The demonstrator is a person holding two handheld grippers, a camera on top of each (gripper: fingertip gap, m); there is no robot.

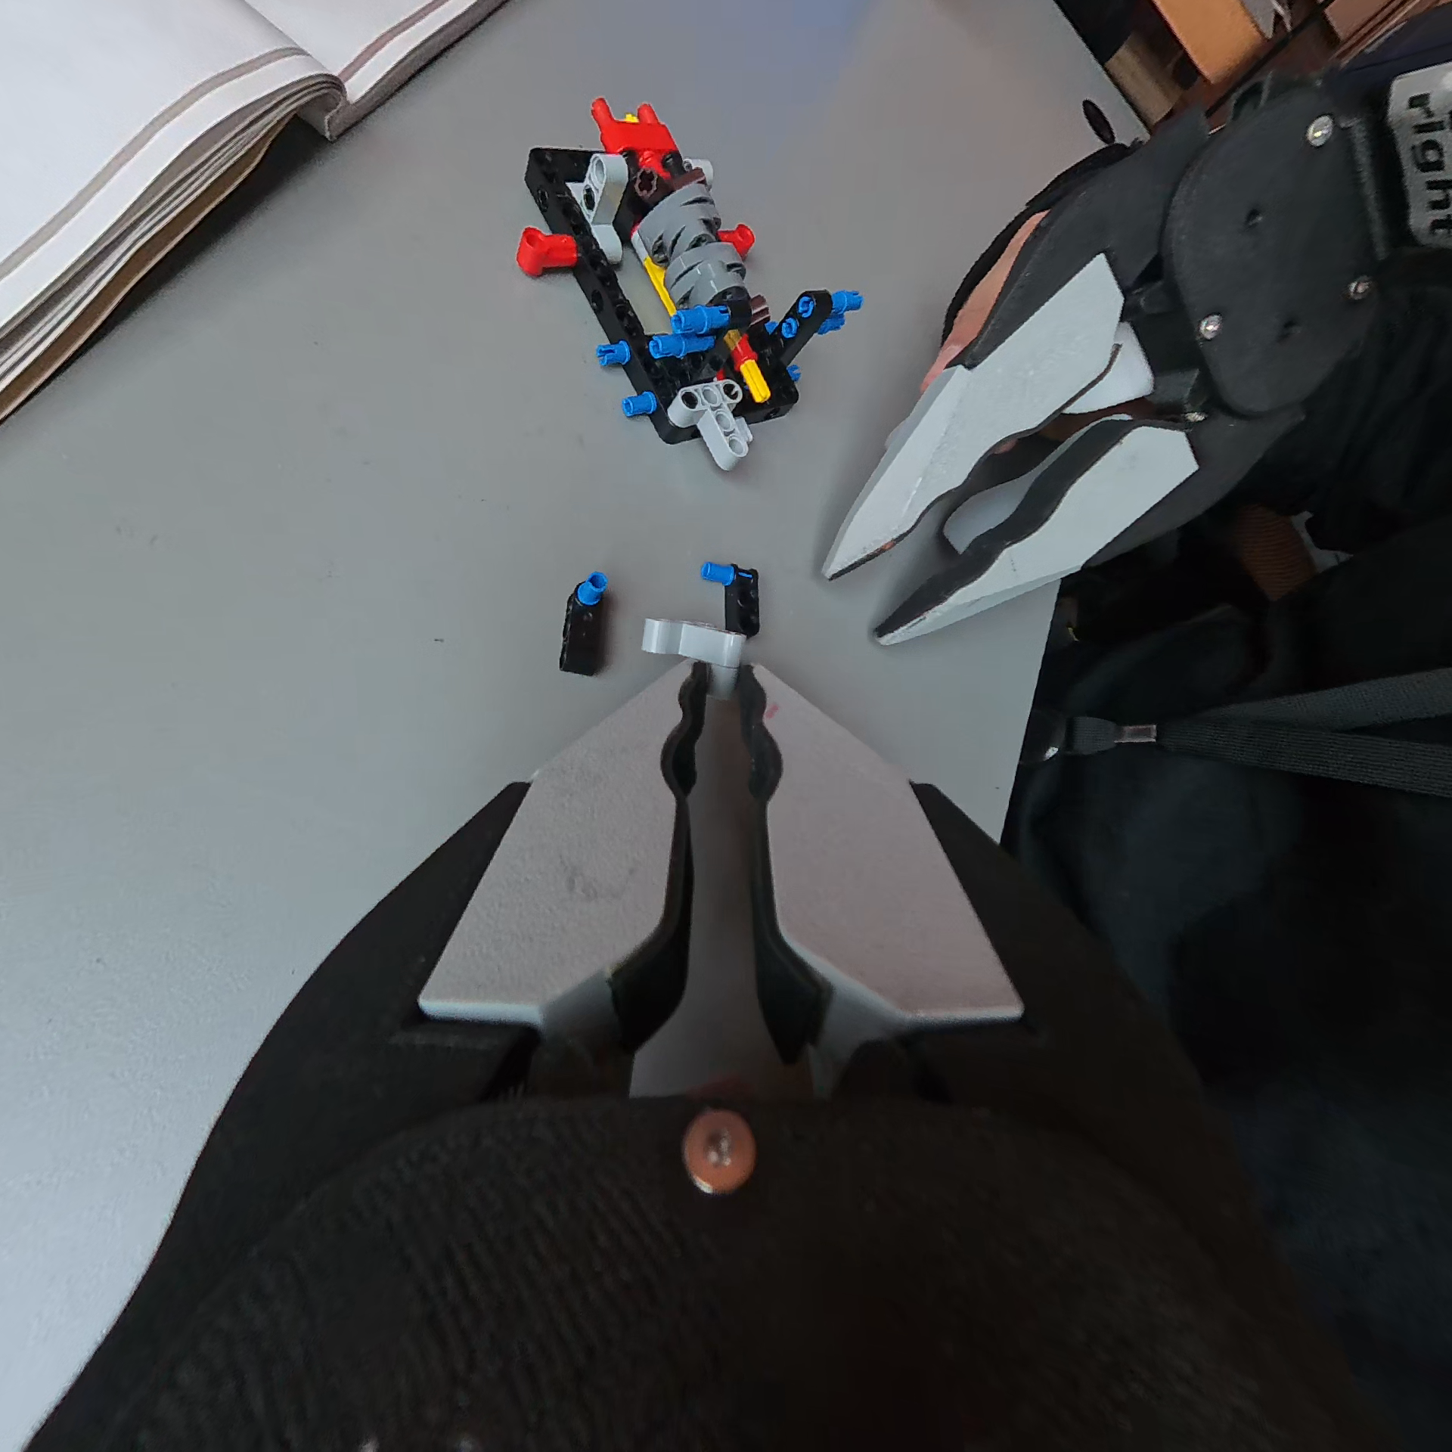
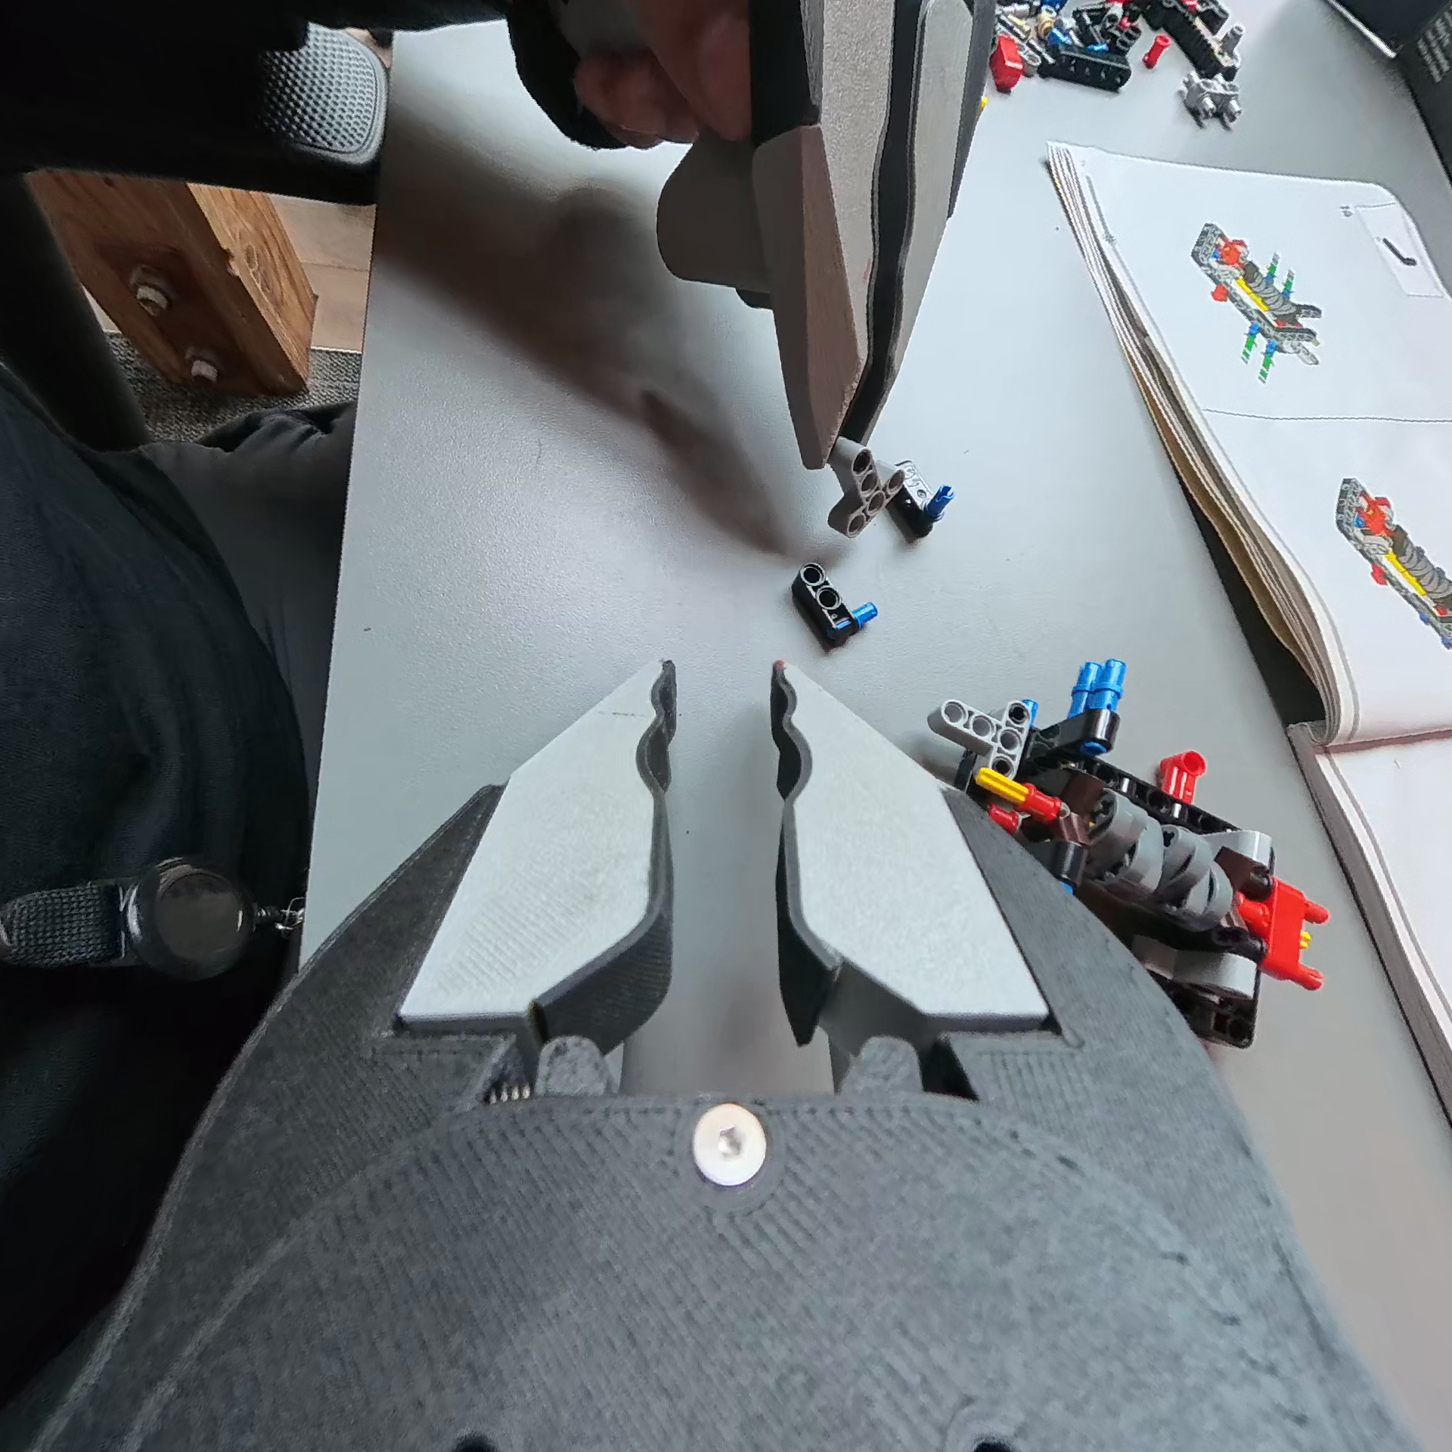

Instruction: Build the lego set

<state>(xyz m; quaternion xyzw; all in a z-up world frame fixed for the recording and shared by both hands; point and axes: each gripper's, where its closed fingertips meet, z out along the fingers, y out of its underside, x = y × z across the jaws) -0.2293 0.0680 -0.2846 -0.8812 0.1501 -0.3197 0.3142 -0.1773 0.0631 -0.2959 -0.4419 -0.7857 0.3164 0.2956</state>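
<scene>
On the grey table (image 1: pixel 236 628), just past its own tips, the left gripper (image 1: pixel 721 680) pinches one leg of a light grey T-shaped beam (image 1: pixel 691 638), fingers nearly pressed together on it. Touching that beam's right end stands a small black piece with a blue pin (image 1: pixel 738 597); a second black piece with a blue pin (image 1: pixel 585 628) lies just to the left, apart from it. Farther off rests the partly built model (image 1: pixel 676 291): a black frame carrying grey gears, red connectors, a yellow axle and many blue pins. An open instruction booklet (image 1: pixel 157 141) lies at the far left. The right gripper (image 2: pixel 723 676) hovers over bare table with its fingers spread and nothing between them; the model (image 2: pixel 1131 848) lies just beside its right finger. In the right wrist view, a heap of loose parts (image 2: pixel 1116 47) sits at the far right corner.
</scene>
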